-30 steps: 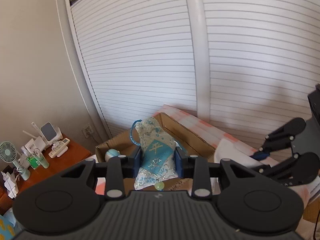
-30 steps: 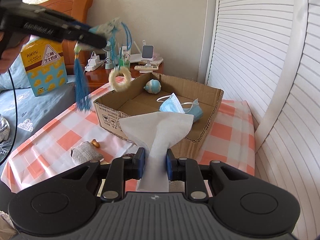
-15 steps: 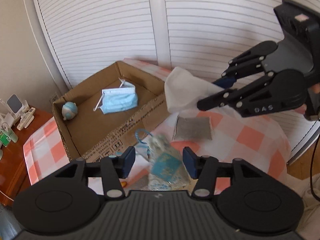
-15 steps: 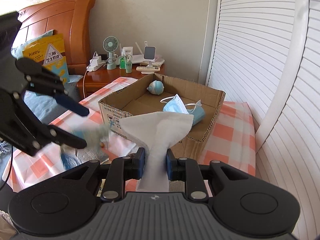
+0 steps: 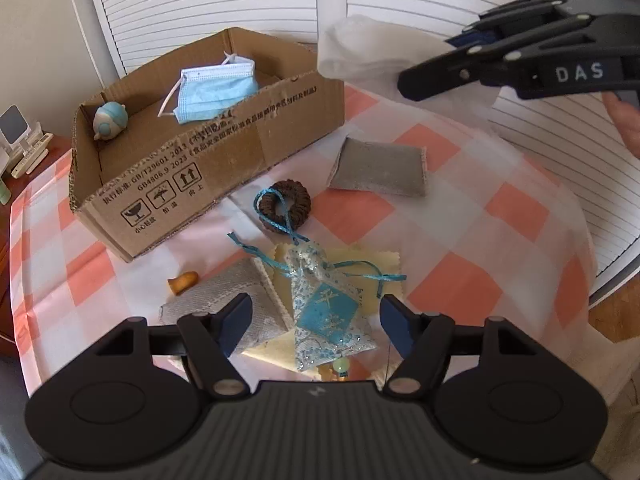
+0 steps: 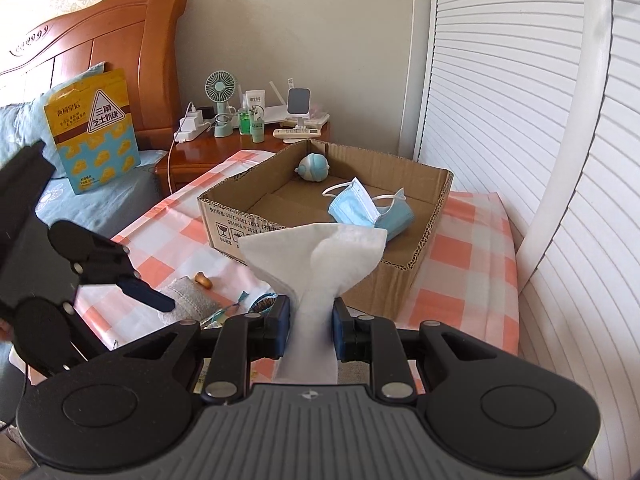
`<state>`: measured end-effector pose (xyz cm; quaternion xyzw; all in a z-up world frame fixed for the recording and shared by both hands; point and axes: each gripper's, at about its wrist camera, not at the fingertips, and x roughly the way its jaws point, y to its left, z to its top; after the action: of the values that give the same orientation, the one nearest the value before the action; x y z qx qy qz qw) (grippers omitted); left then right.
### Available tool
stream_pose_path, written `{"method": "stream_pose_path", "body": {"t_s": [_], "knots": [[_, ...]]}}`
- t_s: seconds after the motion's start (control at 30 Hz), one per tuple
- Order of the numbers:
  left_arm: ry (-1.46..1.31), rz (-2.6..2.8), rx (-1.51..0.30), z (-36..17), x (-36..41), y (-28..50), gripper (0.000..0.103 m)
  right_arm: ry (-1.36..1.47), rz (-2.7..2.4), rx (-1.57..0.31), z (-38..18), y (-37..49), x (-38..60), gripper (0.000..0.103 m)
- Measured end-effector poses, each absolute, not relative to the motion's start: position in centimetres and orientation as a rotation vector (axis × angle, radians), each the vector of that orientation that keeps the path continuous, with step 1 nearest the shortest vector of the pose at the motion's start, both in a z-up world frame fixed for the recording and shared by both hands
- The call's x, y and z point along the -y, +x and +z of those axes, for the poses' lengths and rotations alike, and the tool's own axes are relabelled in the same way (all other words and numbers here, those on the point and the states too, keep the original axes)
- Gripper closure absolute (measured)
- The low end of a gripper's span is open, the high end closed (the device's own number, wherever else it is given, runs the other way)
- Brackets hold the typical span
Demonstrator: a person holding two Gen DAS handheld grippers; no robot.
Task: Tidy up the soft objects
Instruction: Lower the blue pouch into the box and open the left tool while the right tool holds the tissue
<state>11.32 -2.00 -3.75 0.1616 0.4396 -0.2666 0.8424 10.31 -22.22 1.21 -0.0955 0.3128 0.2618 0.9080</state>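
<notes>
1. We saw the left claw low over the table, its jaws opening and its pads clear of the blue embroidered sachet that lay between them.
2. The sachet rested on a pale yellow cloth, its blue cord trailing up across a brown hair scrunchie.
3. Just left of the sachet lay a grey woven pouch, which partly overlapped the yellow cloth, and beside that pouch a small orange-brown piece that we could not identify.
4. A second grey pouch lay flat on the checked tablecloth, near the right end of the cardboard box.
5. The right claw was clamped on a white tissue, which fanned upward above the fingertips; in the left wrist view the same tissue hung in the air over the box's right end.
6. Inside the box we noted a blue face mask near the middle and a small round blue-and-cream toy in the far corner.
7. Beyond the table stood a wooden nightstand with a small green fan, bottles and a remote on it.
8. A yellow snack bag leaned against a pillow on the bed, and white louvred doors ran along the right.
</notes>
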Motion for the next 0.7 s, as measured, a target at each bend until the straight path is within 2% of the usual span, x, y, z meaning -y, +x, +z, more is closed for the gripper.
{"method": "stream_pose_path", "body": {"t_s": [0.03,0.07,0.1,0.2,0.47,0.7], "knots": [[0.341,-0.564,-0.933,-4.1,2.3,11.4,0.042,-0.195,0.541,-0.646,1.2,10.3,22.2,0.077],[0.346,-0.566,-0.937,-4.4,2.5,11.5,0.066,-0.195,0.541,-0.646,1.2,10.3,22.2,0.077],[0.351,-0.568,-0.949,-4.6,2.8,11.6,0.075,-0.196,0.539,-0.646,1.2,10.2,22.2,0.077],[0.317,-0.562,-0.932,-3.4,2.1,11.6,0.078,-0.197,0.535,-0.639,1.4,9.9,22.4,0.077],[0.3,-0.537,-0.812,2.7,0.0,10.8,0.078,-0.177,0.535,-0.636,1.4,9.7,23.0,0.077],[0.288,-0.502,-0.694,7.4,-0.8,13.1,0.078,-0.184,0.549,-0.619,1.8,9.3,22.7,0.077]]}}
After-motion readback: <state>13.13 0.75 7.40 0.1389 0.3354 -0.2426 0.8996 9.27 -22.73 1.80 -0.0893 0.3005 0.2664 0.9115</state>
